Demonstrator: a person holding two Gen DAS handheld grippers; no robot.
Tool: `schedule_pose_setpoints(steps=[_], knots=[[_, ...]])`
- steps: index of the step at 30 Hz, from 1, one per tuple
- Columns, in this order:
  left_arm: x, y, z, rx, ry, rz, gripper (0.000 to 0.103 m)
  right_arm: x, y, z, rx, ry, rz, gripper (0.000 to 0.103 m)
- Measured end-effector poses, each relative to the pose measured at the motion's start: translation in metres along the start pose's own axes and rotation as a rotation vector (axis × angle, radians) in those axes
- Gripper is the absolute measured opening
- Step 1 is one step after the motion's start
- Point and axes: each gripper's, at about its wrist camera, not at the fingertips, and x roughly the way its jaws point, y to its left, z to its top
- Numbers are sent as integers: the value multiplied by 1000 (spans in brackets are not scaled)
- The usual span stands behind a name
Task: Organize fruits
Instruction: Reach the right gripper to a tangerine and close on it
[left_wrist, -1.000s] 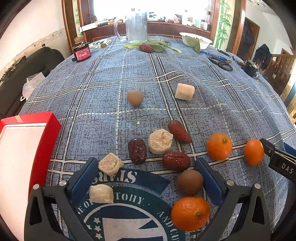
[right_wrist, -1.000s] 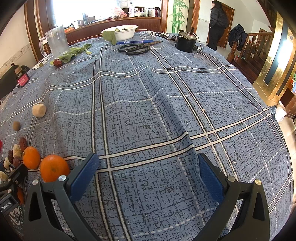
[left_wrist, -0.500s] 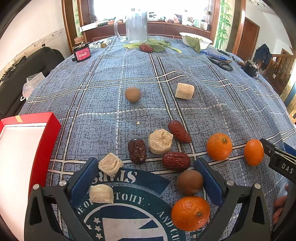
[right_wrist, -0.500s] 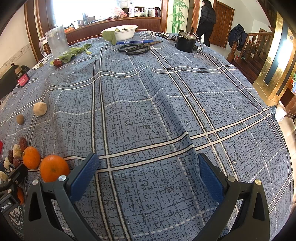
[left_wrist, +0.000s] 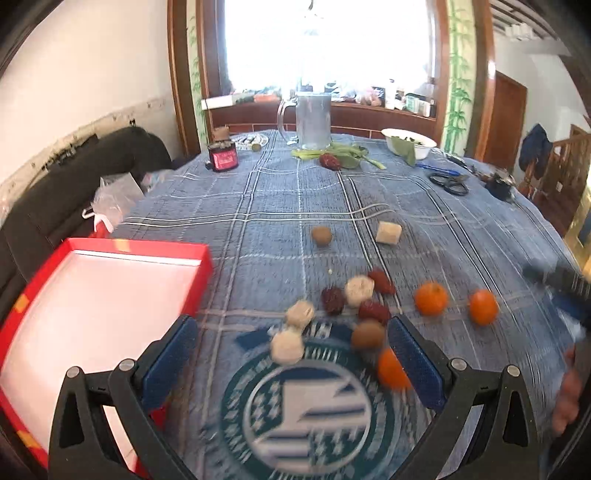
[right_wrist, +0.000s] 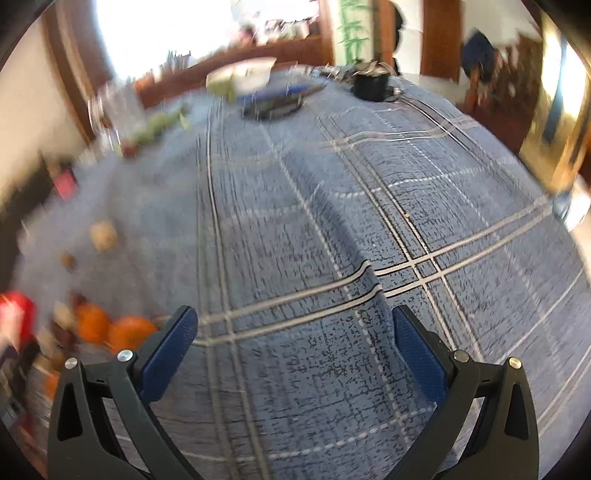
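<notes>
Left hand-held gripper (left_wrist: 291, 358) now higher, red box (left_wrist: 92, 295) beside scattered fruit (left_wrist: 354, 299)

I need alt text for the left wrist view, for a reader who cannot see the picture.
The open left gripper hovers over a blue checked tablecloth scattered with oranges, red dates, brown round fruits and pale chunks. An empty red tray lies to the left; the image is slightly blurred.

Right tongs (right_wrist: 293, 350) spread wide over bare blue plaid tablecloth (right_wrist: 369, 206), two blurred oranges (right_wrist: 110, 328) at left edge
</notes>
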Motion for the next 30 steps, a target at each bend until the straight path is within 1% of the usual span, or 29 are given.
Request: schedule_pose_setpoints(steps=[1, 2, 4, 5, 8, 9, 10, 12, 13, 15, 17, 20, 23, 24, 27, 29, 30], knots=[[-5, 0, -5, 12, -2, -3, 102, -8, -4, 1, 31, -36, 53, 103], [-11, 0, -9, 27, -6, -3, 102, -13, -4, 0, 40, -62, 85, 103], [-21, -1, -17, 54, -10, -1, 102, -26, -1, 0, 27, -108, 144, 103], [-23, -3, -17, 60, -8, -10, 102, -30, 4, 0, 6, -117, 178, 103], [-23, -10, -14, 56, 1, -51, 102, -32, 27, -6, -95, -99, 258, 103], [-23, -14, -12, 62, 4, -61, 102, -33, 38, -10, -148, -93, 262, 103], [-22, -17, -12, 67, 9, -64, 102, -32, 48, -12, -200, -91, 249, 103], [-22, -20, -12, 69, 12, -64, 102, -30, 59, -21, -271, -83, 229, 103], [-21, -20, -12, 69, 11, -63, 102, -29, 65, -24, -302, -73, 236, 101], [-23, -19, -14, 67, 5, -48, 102, -27, 66, -28, -327, -64, 245, 101], [-25, -18, -14, 67, -4, -41, 102, -25, 67, -31, -349, -65, 219, 100], [-27, -18, -15, 73, -14, -23, 102, -21, 65, -31, -356, -42, 223, 98], [-27, -18, -15, 68, -16, -19, 102, -19, 68, -33, -378, -39, 205, 91], [-27, -17, -15, 68, -14, -18, 102, -19, 68, -34, -385, -35, 203, 88], [-26, -21, -15, 76, -12, -17, 102, -16, 71, -36, -399, -27, 186, 84], [-25, -23, -15, 80, -10, -19, 102, -12, 73, -36, -405, -18, 180, 77], [-25, -24, -15, 83, -9, -22, 102, -9, 74, -36, -407, -6, 178, 72]])
